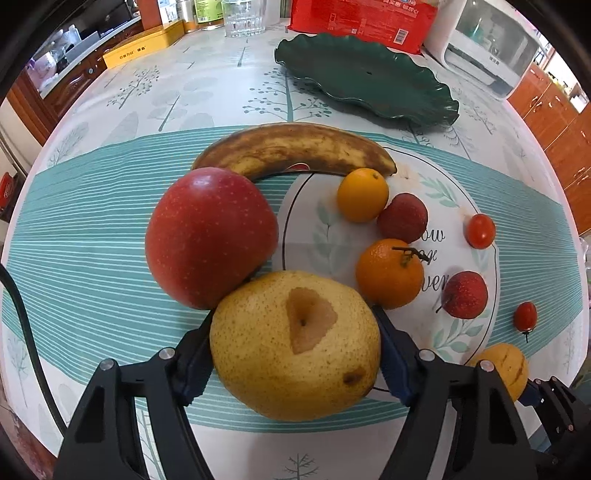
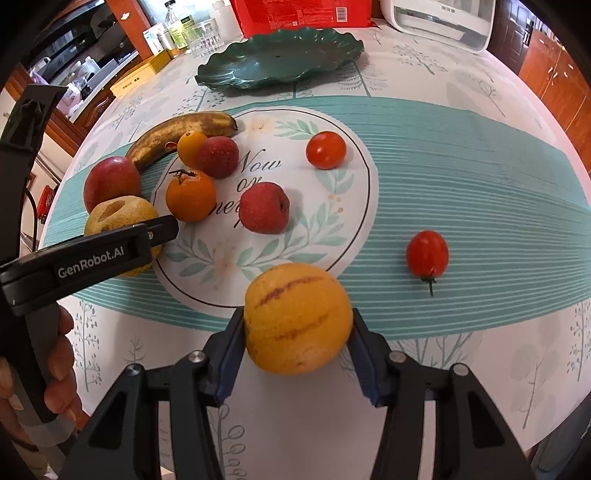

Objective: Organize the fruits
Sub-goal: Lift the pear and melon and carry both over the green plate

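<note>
My left gripper [image 1: 295, 343] is shut on a yellow pear [image 1: 295, 347], which touches a red apple [image 1: 210, 236]. My right gripper [image 2: 297, 325] is shut on a yellow melon with purple stripes [image 2: 297, 319]; the melon also shows in the left wrist view [image 1: 506, 365]. On the tablecloth lie a brown-spotted banana [image 1: 295, 147], a kumquat [image 1: 362, 195], a tangerine [image 1: 389, 273], two red lychee-like fruits [image 1: 402, 218] [image 1: 464, 294] and two cherry tomatoes [image 1: 480, 230] [image 1: 525, 316]. An empty dark green leaf-shaped plate [image 1: 369, 77] stands at the back.
Behind the plate are a red package [image 1: 362, 18], a white appliance [image 1: 491, 48], a glass [image 1: 243, 16] and a yellow box [image 1: 144, 44]. Wooden cabinets [image 1: 561, 122] stand beyond the table's right edge. A hand holds the left gripper's handle [image 2: 55, 354].
</note>
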Available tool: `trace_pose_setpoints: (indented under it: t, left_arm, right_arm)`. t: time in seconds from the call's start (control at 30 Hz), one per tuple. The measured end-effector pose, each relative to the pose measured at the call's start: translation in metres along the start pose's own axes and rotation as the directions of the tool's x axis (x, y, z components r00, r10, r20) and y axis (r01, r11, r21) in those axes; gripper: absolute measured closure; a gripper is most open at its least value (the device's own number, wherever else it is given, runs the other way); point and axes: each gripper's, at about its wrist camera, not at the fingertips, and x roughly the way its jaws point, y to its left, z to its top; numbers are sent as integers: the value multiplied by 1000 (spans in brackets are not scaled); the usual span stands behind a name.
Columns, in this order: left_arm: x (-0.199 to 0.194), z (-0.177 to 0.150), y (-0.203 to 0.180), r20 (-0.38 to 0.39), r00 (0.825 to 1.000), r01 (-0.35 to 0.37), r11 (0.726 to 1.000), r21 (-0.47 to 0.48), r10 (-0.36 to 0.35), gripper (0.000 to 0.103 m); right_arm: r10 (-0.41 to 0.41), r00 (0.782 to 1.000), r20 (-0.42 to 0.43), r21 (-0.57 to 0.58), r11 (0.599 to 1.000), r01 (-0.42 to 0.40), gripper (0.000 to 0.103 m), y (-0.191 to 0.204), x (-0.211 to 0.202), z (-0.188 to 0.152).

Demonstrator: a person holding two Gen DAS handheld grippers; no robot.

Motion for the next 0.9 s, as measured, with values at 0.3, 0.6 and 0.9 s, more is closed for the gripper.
trace_pose_setpoints:
  t: [0.3, 0.6, 0.9]
  left_arm:
    - [-21, -6, 2, 10, 1000, 13, 1000, 12, -13, 29]
    - [-80, 4, -4, 104, 994, 31, 996, 78, -39, 29]
    - [-142, 35, 1, 200, 975, 68, 991, 119, -91, 29]
  right_arm:
    - [20, 998, 61, 2, 1000, -21, 51, 3, -23, 4]
    - [69, 979, 194, 5, 997, -71, 51, 8, -79, 22]
    - [-13, 949, 315, -37, 999, 26, 51, 27, -142, 56]
